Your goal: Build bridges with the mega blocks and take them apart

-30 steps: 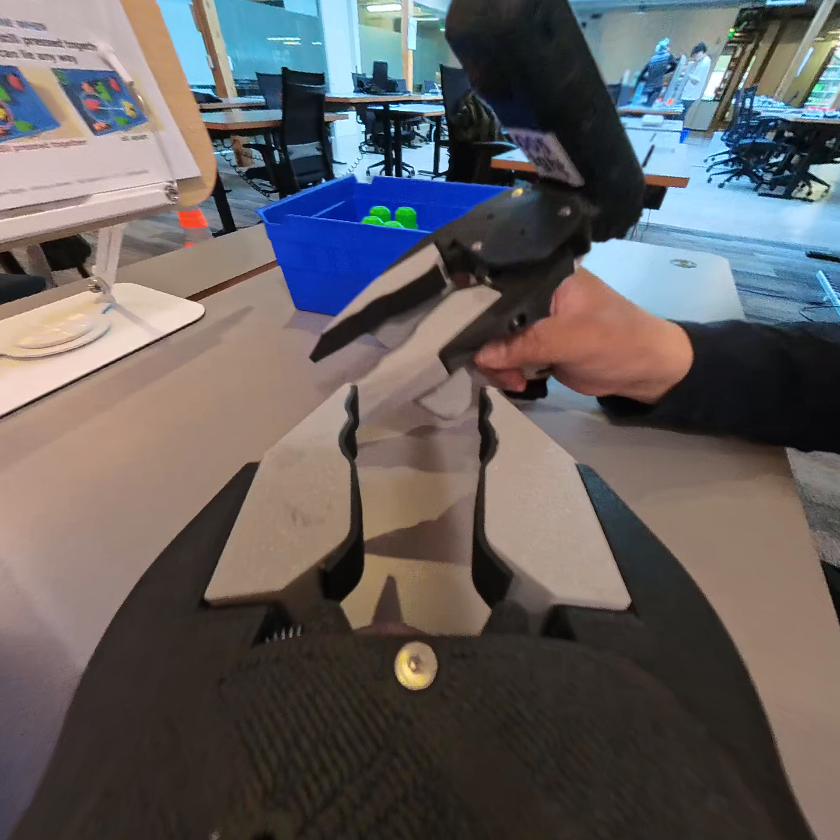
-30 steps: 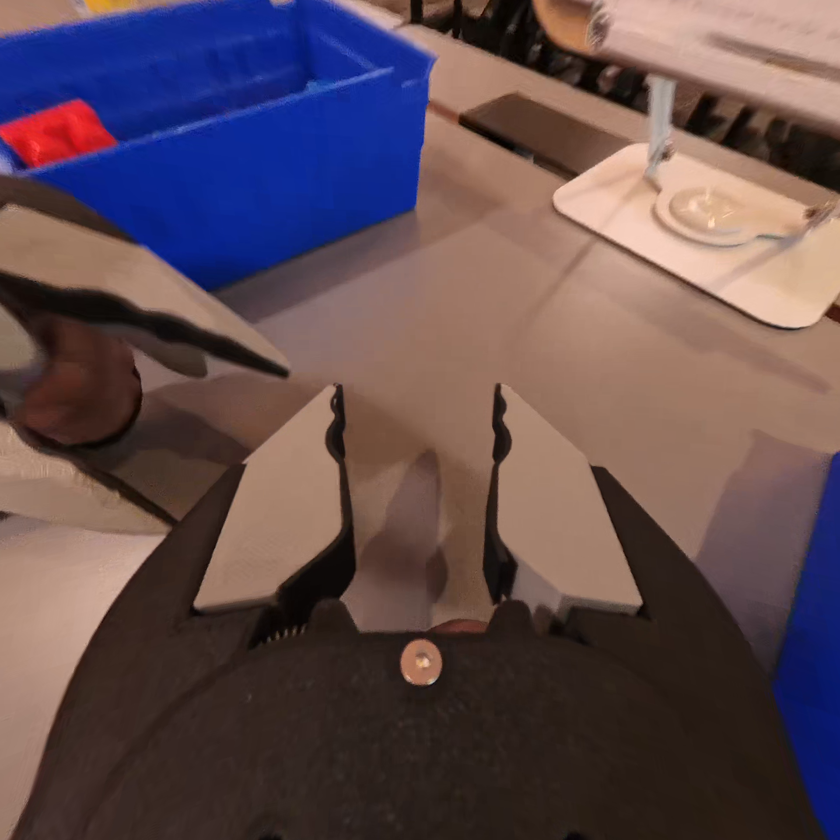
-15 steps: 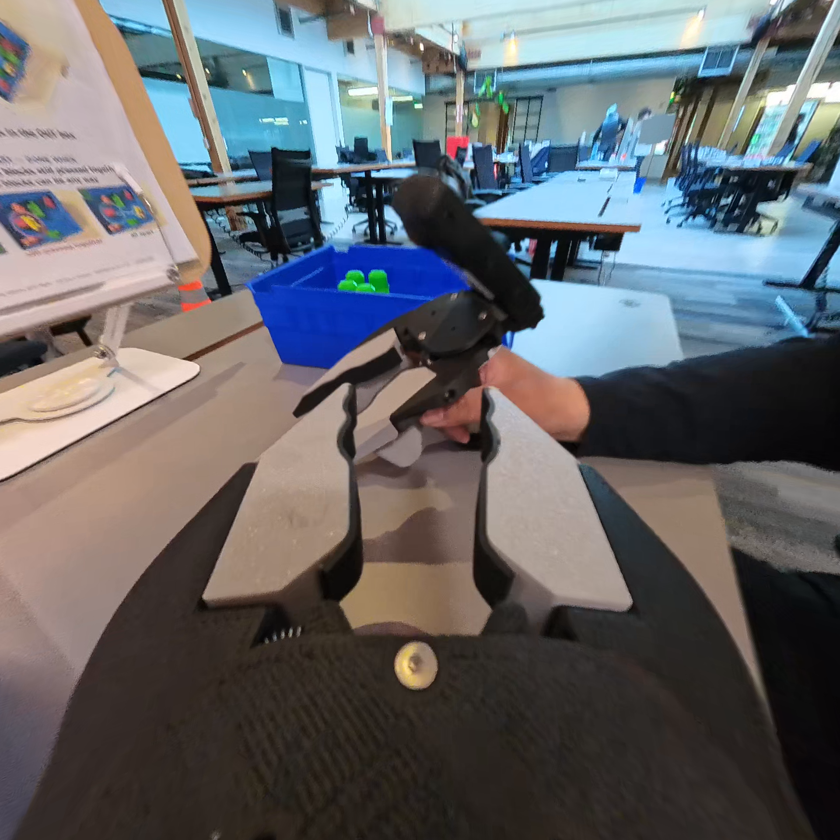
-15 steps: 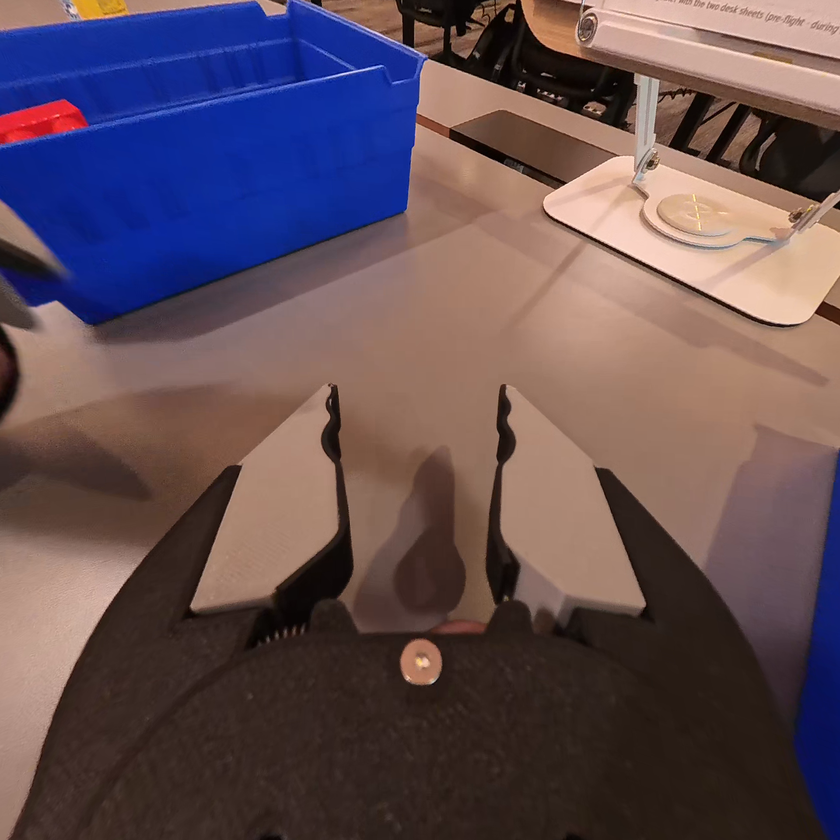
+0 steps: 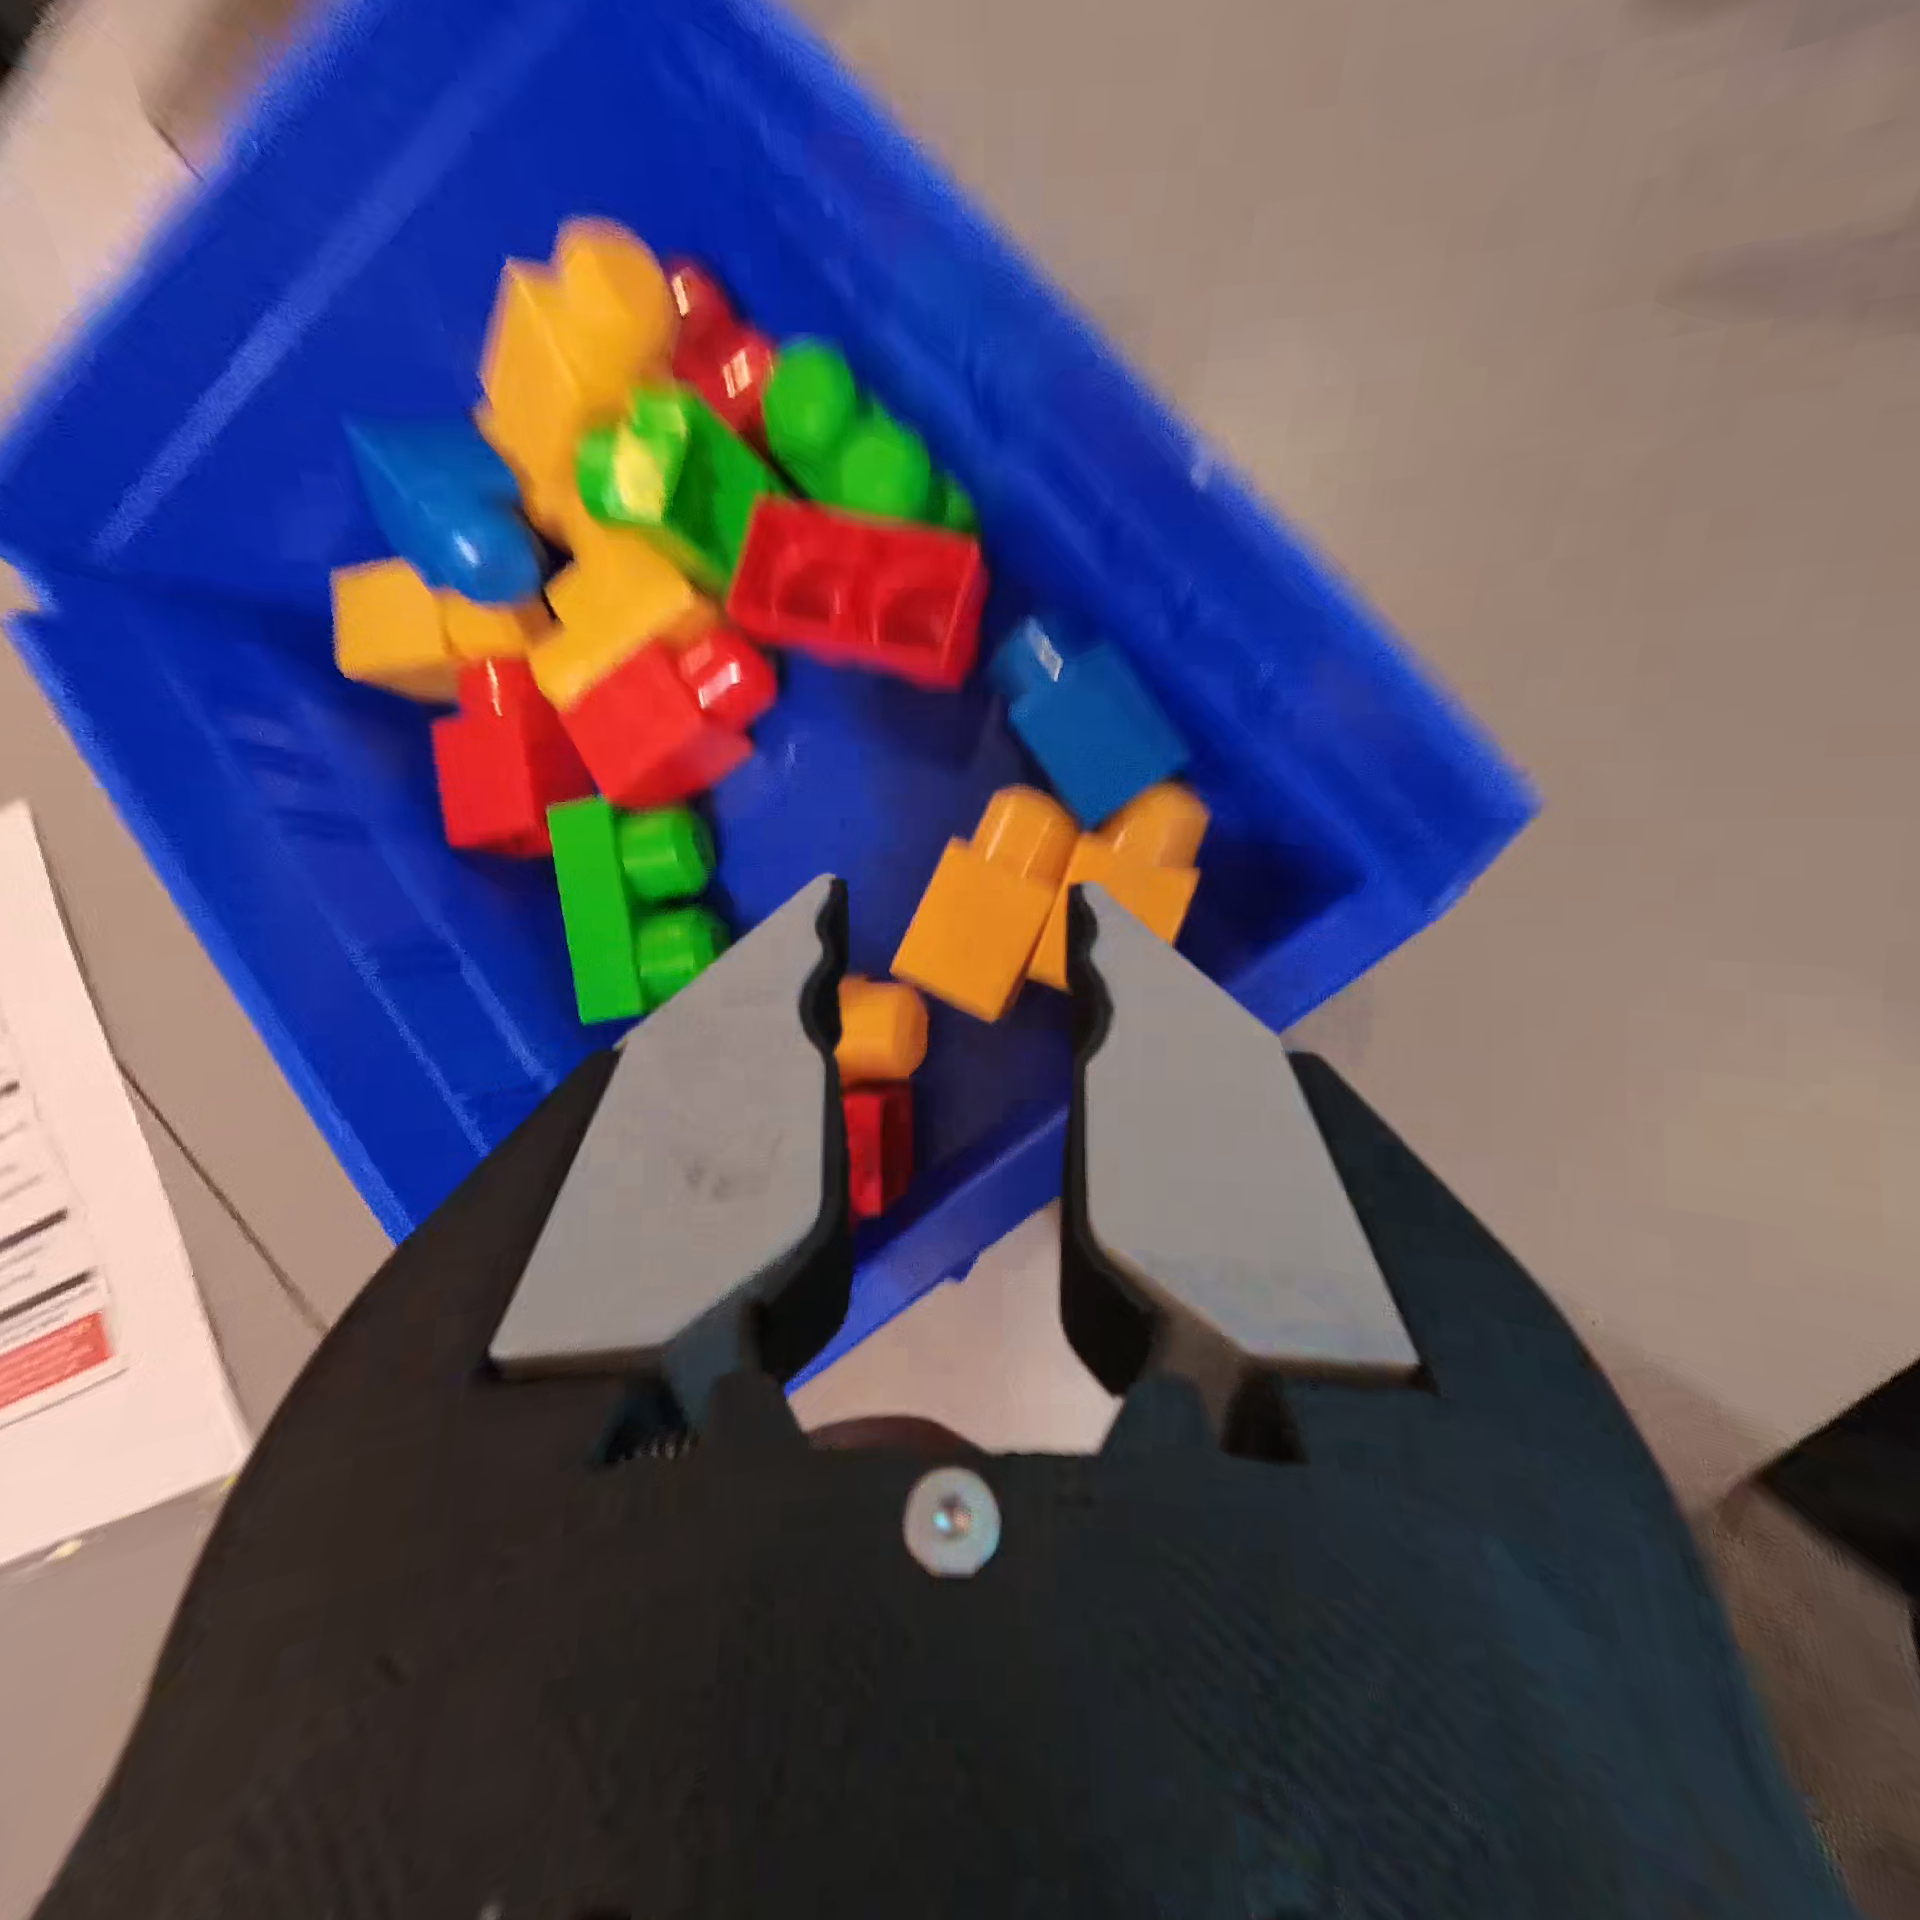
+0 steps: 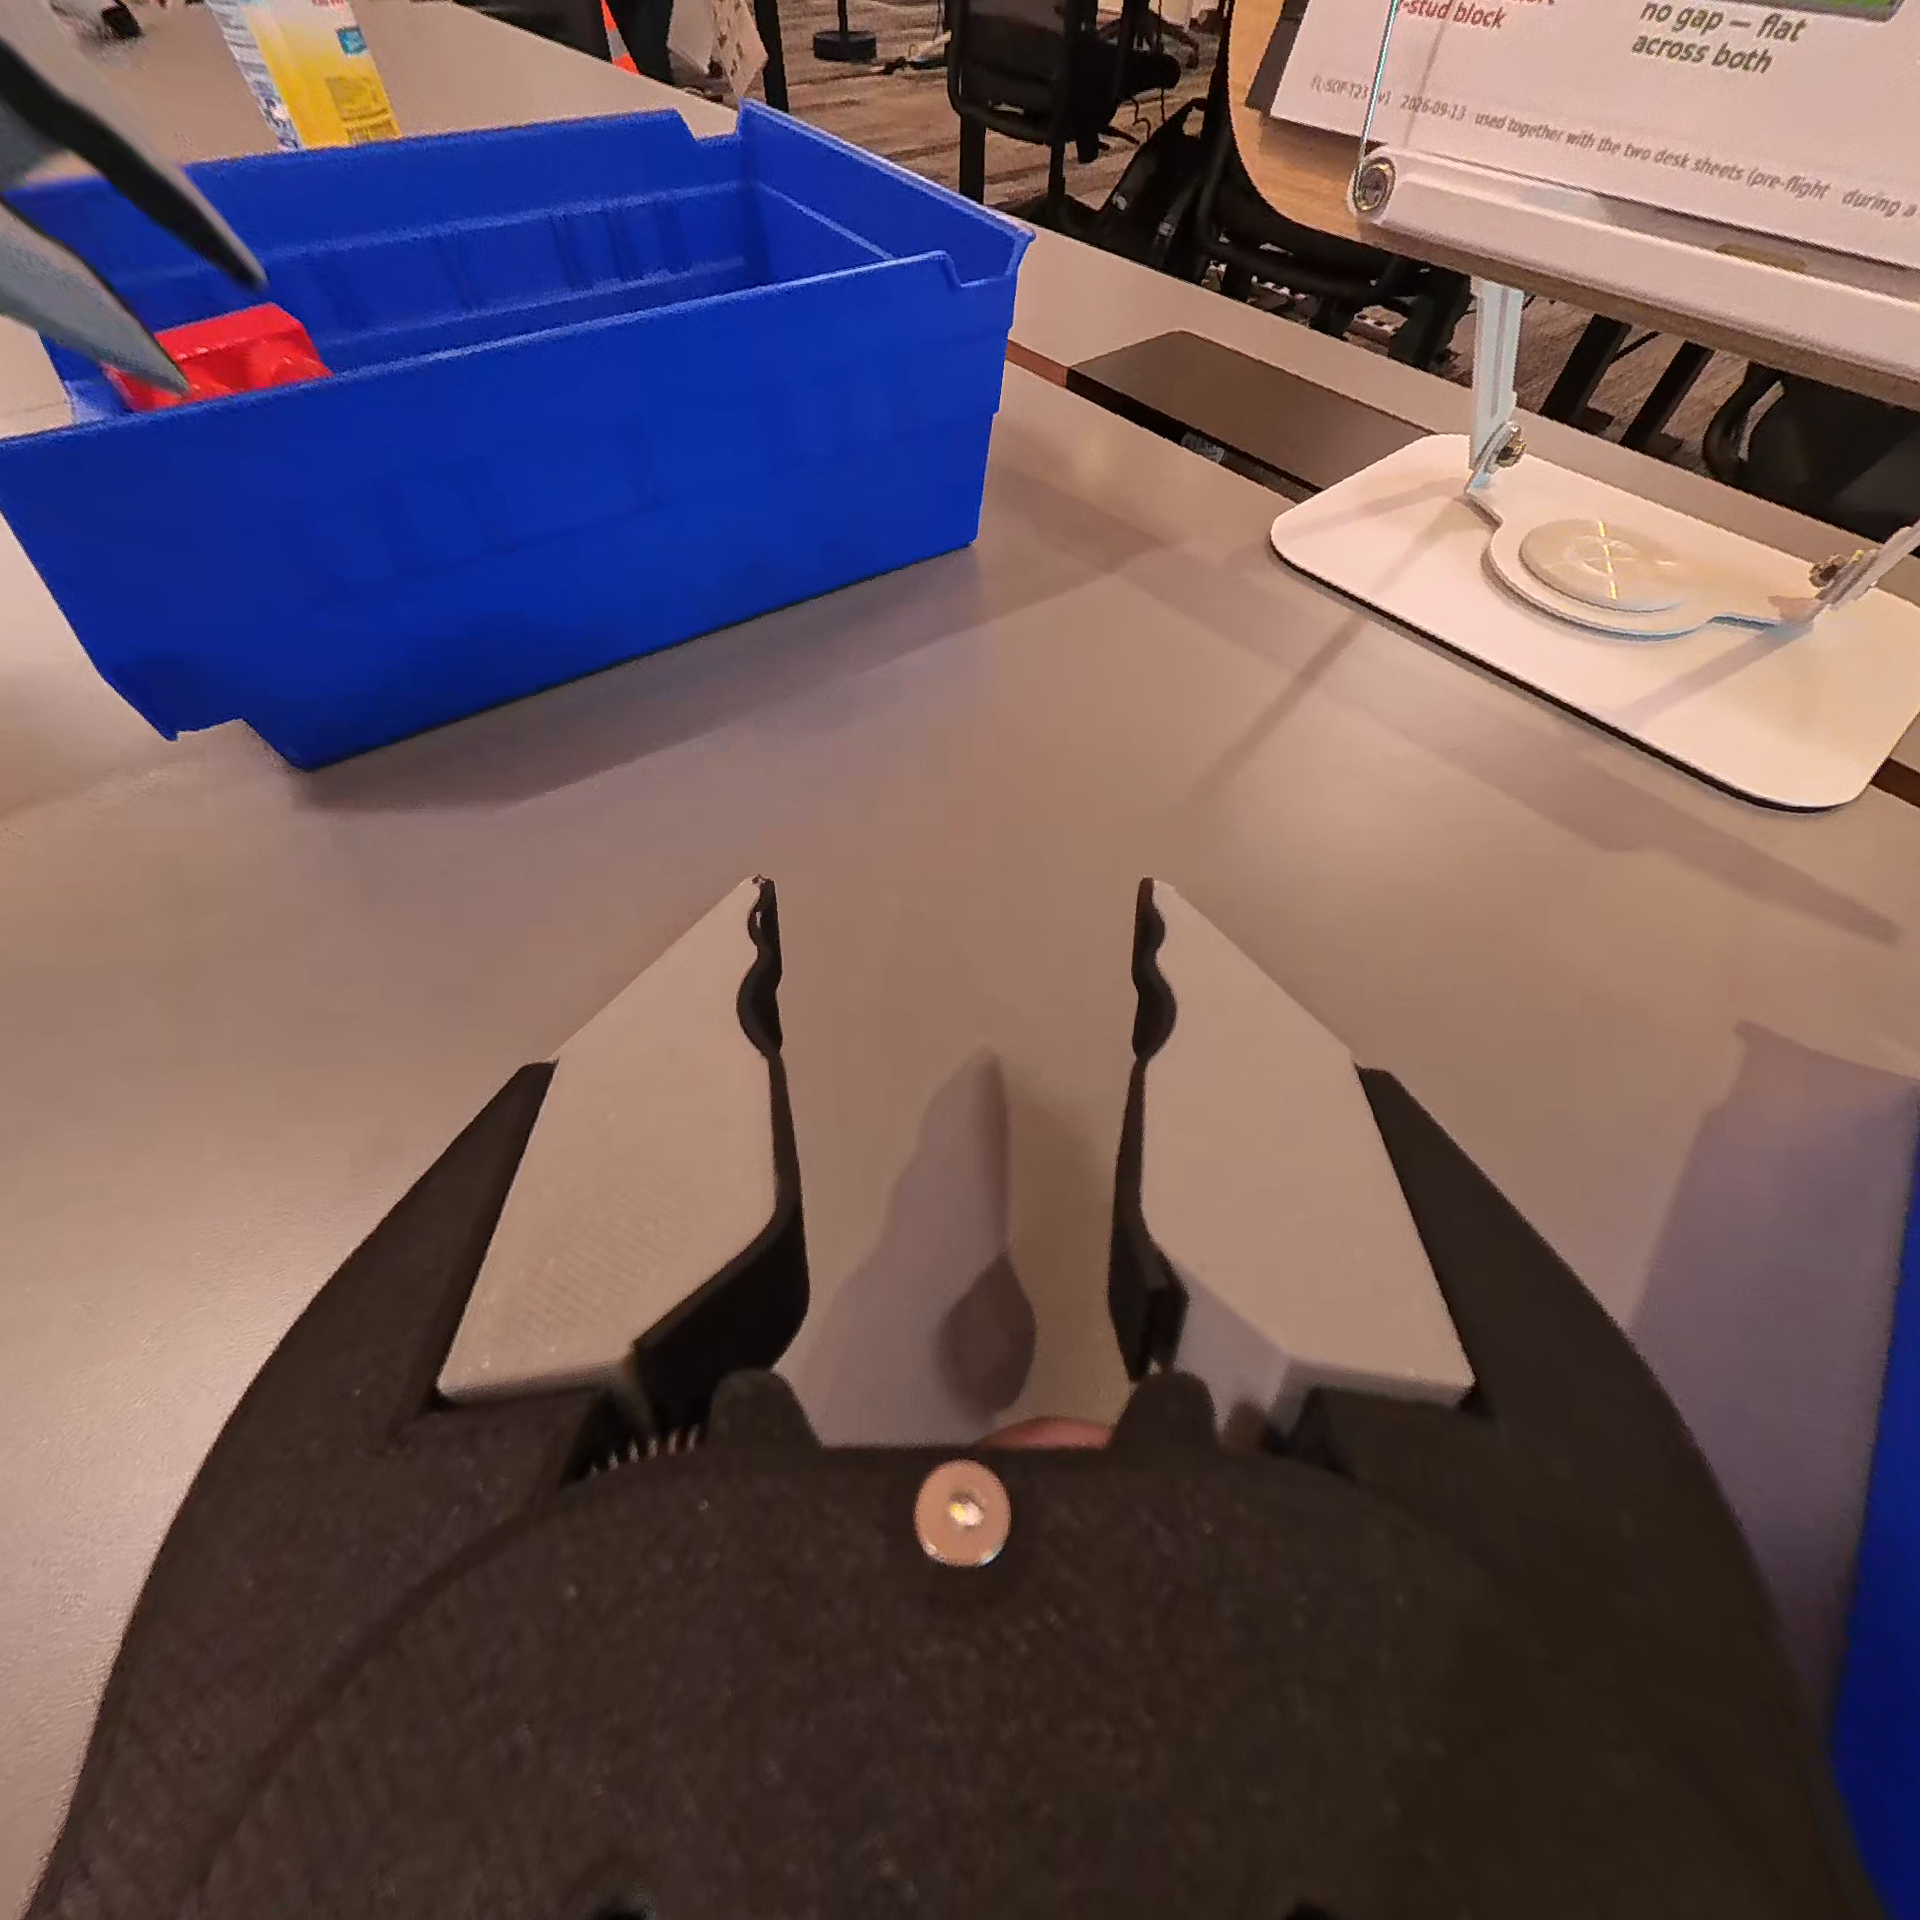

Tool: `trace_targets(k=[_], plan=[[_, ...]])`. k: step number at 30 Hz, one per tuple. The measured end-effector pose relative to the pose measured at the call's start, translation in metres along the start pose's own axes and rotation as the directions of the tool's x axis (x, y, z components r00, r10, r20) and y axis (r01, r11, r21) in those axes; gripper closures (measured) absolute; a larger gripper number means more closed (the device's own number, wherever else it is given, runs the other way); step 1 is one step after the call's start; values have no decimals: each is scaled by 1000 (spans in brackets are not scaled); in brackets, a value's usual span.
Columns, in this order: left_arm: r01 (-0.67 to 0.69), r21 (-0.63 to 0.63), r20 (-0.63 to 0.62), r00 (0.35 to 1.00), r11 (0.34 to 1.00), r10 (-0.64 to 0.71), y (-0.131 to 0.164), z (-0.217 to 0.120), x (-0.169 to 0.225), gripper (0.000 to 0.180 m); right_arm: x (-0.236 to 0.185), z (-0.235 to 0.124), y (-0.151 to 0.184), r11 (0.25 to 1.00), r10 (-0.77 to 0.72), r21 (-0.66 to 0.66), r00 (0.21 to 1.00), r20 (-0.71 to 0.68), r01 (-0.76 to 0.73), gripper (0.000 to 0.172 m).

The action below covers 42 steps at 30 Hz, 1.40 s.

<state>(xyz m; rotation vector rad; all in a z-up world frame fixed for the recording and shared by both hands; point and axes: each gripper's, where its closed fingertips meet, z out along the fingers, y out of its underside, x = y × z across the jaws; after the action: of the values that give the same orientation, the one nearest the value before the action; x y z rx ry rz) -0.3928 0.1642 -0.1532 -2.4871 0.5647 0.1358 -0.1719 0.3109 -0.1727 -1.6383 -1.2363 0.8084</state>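
While the left gripper (image 5: 951, 914) hangs over the blue plastic bin (image 5: 1299, 644) with its jaws narrowly apart and empty, the mega blocks, chunky plastic bricks in orange, red, green and blue (image 5: 665, 582), all lie loose inside; the step looks like the first pick, nothing being built yet. Next it should drop around one brick, perhaps the orange single-stud block (image 5: 987, 914) near its tips, and close squarely; the right gripper (image 6: 954, 894) waits wide and empty above the smooth grey bench (image 6: 1039, 748); behind stand a white document stand (image 6: 1610, 613), office chairs and desks.
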Motion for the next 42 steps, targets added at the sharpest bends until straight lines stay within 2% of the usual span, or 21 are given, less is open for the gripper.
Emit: trace_targets(k=[2,5,6,8,10,12,17,19,22,25,28,30,33,34,38,42], plan=[[-64,-139,-9,998,988,63,22,14,-4,137,1,0,0,1000,5,1,1000,-1,-5,106],[-132,-237,-66,991,963,119,35,29,0,135,2,-1,0,1000,17,3,1000,2,-17,106],[-146,-263,-83,988,954,129,38,33,1,134,3,0,0,1000,20,2,1000,3,-20,106],[-168,-255,-114,983,952,143,32,37,3,145,3,0,1,1000,24,-1,1000,4,-24,107],[-189,-284,-85,982,940,171,31,42,-7,134,3,1,2,1000,29,-3,1000,9,-29,107],[-218,-338,-99,976,915,196,37,48,-9,133,3,1,3,999,33,-7,999,13,-33,107],[-302,-452,-149,953,839,263,55,66,-6,142,3,1,4,999,37,-8,999,18,-37,107],[-294,-403,-151,955,867,254,44,69,-2,145,3,1,3,999,39,-8,999,19,-39,107],[-320,-370,-143,947,872,287,38,66,-3,146,3,1,4,999,41,-11,999,22,-40,107],[-284,-311,-87,959,907,271,28,55,-11,146,2,1,4,999,41,-13,999,30,-41,108],[-207,-152,-18,978,966,207,8,32,-21,146,-2,1,3,999,49,-9,997,58,-48,108],[-155,18,48,987,988,154,-14,10,-29,146,-9,-1,-3,997,68,17,992,105,-70,108],[-110,308,63,994,945,95,-60,-25,-9,146,-25,-8,-17,988,118,68,968,222,-136,108],[-124,366,67,992,922,107,-73,-32,4,146,-33,-11,-22,982,140,84,951,277,-169,108],[-225,436,153,973,871,175,-116,-30,55,146,-59,-26,-45,949,194,137,867,459,-285,105],[-216,480,137,976,850,171,-151,-1,103,147,-68,-39,-62,920,211,185,832,513,-347,102]])
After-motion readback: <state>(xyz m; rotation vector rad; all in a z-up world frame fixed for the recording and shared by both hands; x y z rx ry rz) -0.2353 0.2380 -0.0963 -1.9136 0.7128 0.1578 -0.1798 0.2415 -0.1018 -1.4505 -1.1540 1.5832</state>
